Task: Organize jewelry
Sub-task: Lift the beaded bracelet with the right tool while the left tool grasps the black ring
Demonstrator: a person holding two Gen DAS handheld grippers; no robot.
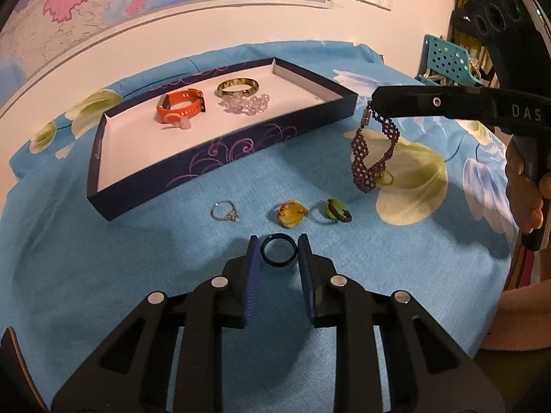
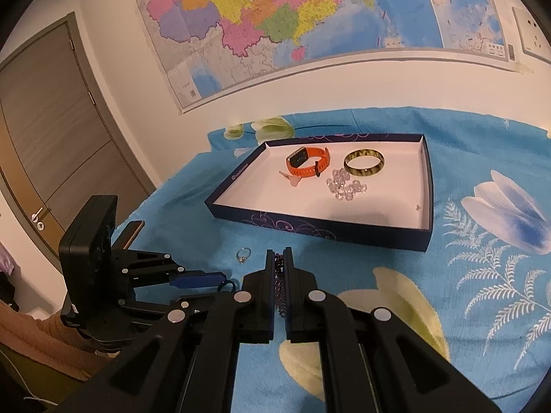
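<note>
A dark blue tray (image 1: 220, 153) (image 2: 320, 232) with a white floor holds an orange watch (image 1: 180, 105) (image 2: 308, 162), a gold bangle (image 1: 238, 86) (image 2: 364, 161) and a clear bead bracelet (image 1: 246, 105) (image 2: 346, 186). My right gripper (image 1: 373, 101) (image 2: 279, 258) is shut on a purple beaded bracelet (image 1: 370, 156) (image 2: 279, 282) that hangs above the cloth, right of the tray. My left gripper (image 1: 279, 246) (image 2: 224, 280) is open around a dark ring (image 1: 279, 250) lying on the cloth. A silver ring (image 1: 225, 210) (image 2: 243, 254), a yellow ring (image 1: 292, 213) and a green ring (image 1: 335, 210) lie beyond it.
A blue floral cloth (image 1: 137, 258) (image 2: 482, 275) covers the table. A wall with a map (image 2: 292, 17) stands behind. A teal basket (image 1: 447, 62) sits at the far right. A door (image 2: 51, 130) is at the left.
</note>
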